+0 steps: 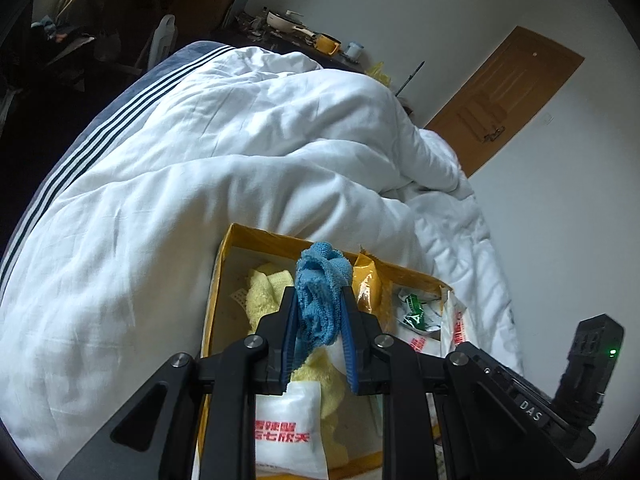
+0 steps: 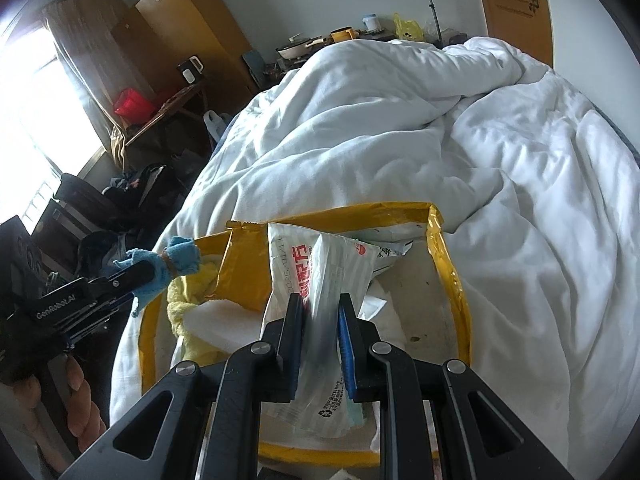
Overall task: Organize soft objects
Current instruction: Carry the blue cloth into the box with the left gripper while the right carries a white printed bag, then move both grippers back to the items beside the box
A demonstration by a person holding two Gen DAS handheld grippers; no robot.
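Left gripper (image 1: 319, 312) pinches 1 blue cloth (image 1: 320, 292) over the yellow box (image 1: 256, 240) on the white duvet (image 1: 200, 160); box bottom cut off. Inside: 1 yellow towel (image 1: 264, 288), half hidden. Right gripper (image 2: 320, 312) pinches 1 white packet (image 2: 320, 276); other packets overlap, can't count.

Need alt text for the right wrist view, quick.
The right gripper is shut on a white plastic packet above a yellow box that sits on a bed's white quilt. At left, the left gripper clamps a blue cloth.
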